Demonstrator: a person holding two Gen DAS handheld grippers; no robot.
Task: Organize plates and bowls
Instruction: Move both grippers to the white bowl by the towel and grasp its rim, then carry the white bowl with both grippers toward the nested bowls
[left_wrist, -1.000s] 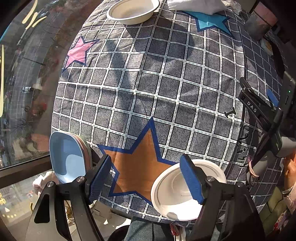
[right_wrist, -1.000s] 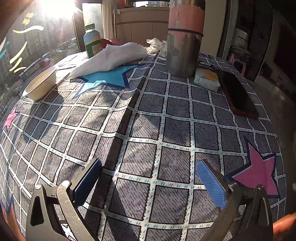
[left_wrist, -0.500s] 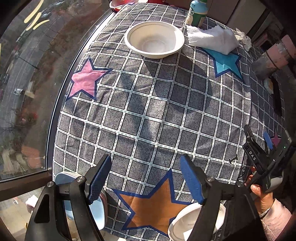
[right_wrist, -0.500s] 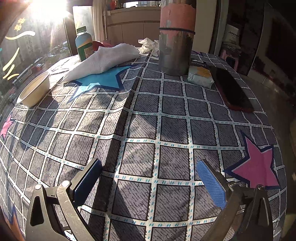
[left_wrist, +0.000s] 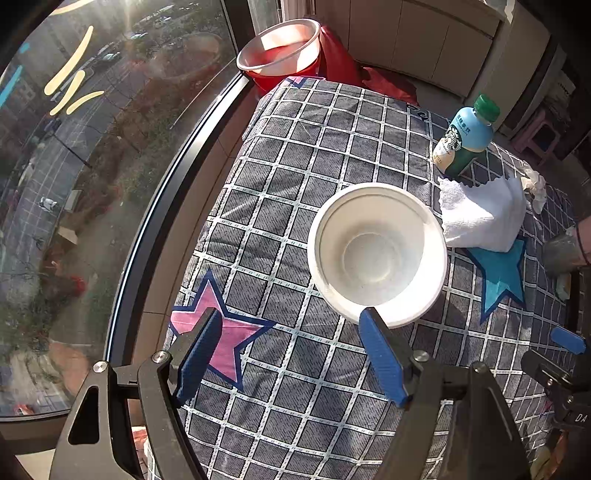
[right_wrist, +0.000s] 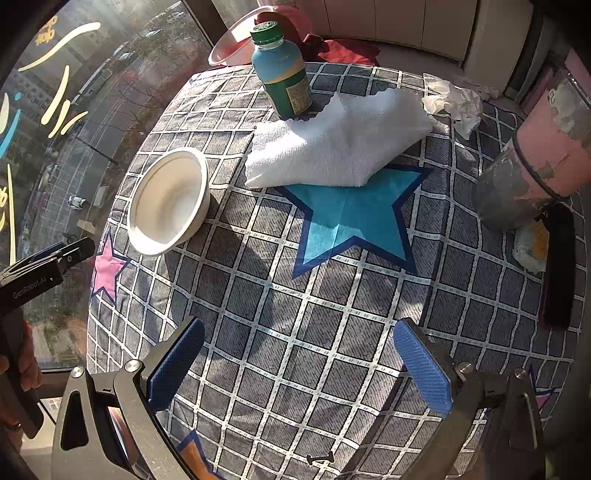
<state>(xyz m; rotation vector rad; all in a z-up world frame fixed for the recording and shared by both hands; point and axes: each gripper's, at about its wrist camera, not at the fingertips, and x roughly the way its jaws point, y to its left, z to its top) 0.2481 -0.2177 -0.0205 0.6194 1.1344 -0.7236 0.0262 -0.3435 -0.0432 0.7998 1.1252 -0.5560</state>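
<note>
white bowl (left_wrist: 376, 254), folded towel (left_wrist: 480, 218) beside (touching), bottle (left_wrist: 465, 142)

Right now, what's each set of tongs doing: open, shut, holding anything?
Left tongs: open, empty, with the white bowl just ahead of them.
Right tongs: open, empty, only the checked cloth between the pads.

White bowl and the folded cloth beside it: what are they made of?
White bowl: looks like thin moulded pulp or foam, matte, with stepped rings and a rolled rim; could be plastic. Folded cloth: white terry-like fabric, nubbly weave and a scalloped edge.
</note>
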